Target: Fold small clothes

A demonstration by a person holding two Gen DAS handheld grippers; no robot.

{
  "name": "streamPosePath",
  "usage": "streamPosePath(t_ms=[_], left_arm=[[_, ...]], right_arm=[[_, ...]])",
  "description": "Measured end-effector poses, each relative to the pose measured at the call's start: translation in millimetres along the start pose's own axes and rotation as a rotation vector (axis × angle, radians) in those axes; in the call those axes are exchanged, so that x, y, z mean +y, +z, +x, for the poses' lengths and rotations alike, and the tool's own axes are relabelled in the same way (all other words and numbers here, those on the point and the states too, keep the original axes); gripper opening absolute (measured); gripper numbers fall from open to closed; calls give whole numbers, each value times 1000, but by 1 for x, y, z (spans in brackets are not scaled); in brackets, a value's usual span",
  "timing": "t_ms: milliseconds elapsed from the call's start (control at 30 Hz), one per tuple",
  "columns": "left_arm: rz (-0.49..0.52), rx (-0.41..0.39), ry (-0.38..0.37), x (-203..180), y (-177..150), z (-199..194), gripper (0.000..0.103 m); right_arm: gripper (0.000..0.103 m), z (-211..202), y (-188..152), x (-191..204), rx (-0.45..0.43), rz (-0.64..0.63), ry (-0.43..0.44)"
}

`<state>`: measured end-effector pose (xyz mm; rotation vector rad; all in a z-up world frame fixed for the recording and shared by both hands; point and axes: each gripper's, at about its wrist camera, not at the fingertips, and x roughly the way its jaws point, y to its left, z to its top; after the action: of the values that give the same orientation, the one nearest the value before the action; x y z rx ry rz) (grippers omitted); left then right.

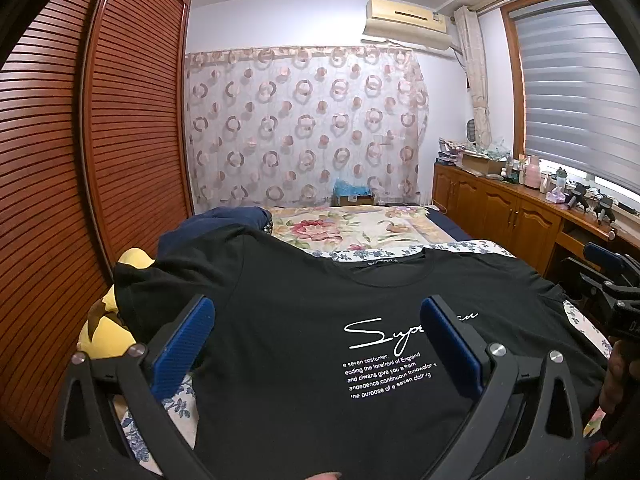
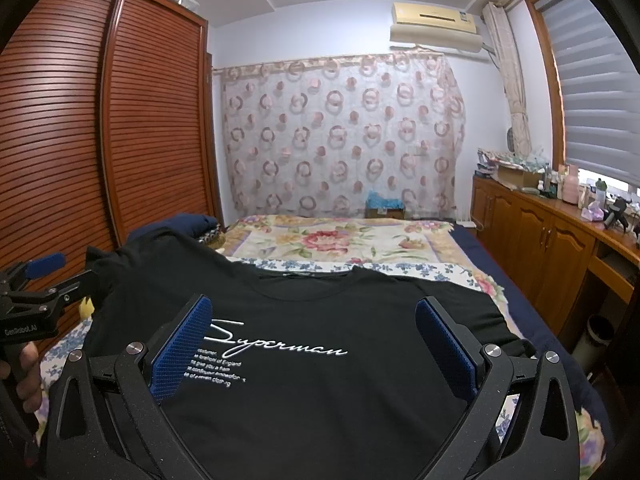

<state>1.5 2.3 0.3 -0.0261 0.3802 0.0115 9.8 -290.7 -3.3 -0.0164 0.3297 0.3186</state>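
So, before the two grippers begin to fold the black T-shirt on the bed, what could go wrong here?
1. The black cotton T-shirt with white print is draped over a yellow plush toy and a dark blue bundle on its left side, so a fold there may come out uneven.
2. Both the left gripper and the right gripper are wide open above the chest; closing may also pinch the floral bedsheet.
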Motion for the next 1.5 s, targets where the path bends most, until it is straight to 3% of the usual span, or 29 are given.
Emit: streamPosePath(t_ms=[1500], left_arm=[[14,-17,8,4,10,-14,103]], right_arm=[[103,-1,0,0,-3,1,-3]])
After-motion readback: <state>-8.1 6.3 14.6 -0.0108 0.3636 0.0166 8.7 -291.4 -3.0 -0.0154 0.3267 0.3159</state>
